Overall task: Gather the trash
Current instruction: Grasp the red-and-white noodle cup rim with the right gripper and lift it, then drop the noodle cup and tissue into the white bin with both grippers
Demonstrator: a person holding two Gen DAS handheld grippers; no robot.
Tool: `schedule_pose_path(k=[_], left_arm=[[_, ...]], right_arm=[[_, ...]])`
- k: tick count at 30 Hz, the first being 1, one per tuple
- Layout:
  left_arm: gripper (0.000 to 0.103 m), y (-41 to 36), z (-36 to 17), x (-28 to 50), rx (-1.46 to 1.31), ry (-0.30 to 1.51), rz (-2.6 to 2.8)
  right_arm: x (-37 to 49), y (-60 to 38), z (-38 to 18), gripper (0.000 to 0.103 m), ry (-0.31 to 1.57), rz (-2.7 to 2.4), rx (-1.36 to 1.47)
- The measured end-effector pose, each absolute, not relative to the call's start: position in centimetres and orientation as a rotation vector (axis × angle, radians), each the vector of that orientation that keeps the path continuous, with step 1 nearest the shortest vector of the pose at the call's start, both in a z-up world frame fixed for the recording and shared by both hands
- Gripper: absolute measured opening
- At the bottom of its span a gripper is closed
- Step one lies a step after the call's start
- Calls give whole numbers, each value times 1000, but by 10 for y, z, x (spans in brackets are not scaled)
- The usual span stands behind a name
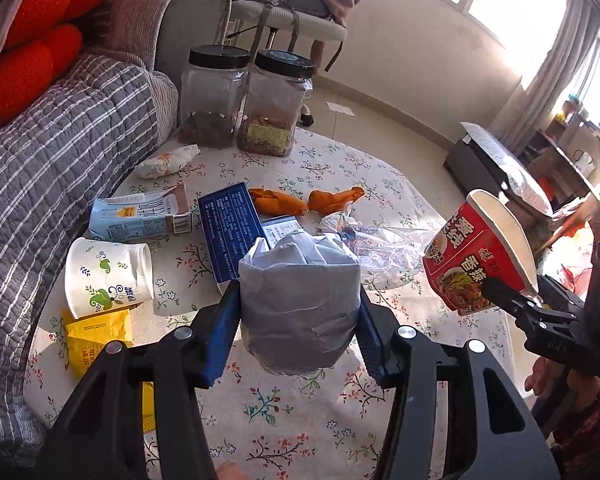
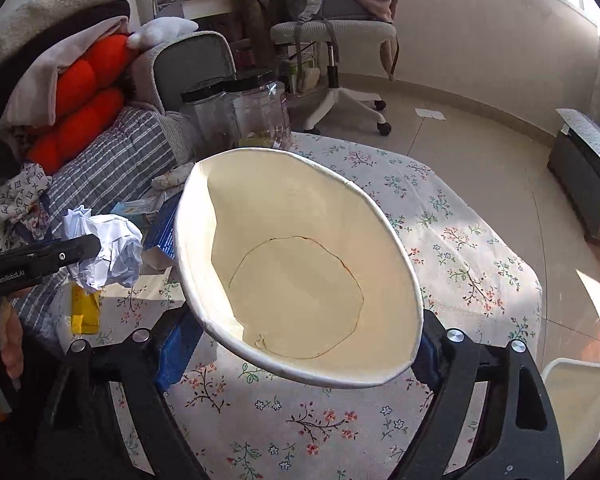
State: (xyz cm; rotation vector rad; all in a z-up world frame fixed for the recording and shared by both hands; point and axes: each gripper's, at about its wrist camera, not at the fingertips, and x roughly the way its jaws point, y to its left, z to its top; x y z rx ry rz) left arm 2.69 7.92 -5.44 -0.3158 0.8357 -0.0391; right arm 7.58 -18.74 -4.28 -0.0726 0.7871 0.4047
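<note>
Between right jaws, noodle cup [image 2: 296, 280].

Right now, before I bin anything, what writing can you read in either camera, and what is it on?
"GenRoboLAI": side of the left gripper, in the right wrist view.
"香辣": red noodle cup held in the right gripper; its other large characters are cut off or unclear.
Yellow packet: a printed code, too blurred to read.
Blue box, milk carton, paper cup: print too small.
</note>
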Motion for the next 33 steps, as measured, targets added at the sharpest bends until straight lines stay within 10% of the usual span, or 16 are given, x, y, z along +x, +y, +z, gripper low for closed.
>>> schedule_pose_path(k=[19, 33], left_arm=[[53, -58, -43, 53, -172, 847, -293], [53, -220, -18, 86, -151, 854, -587]], right_arm=[[69, -404, -101, 88, 1075, -438, 351], [26, -466, -49, 96, 796, -632, 514]])
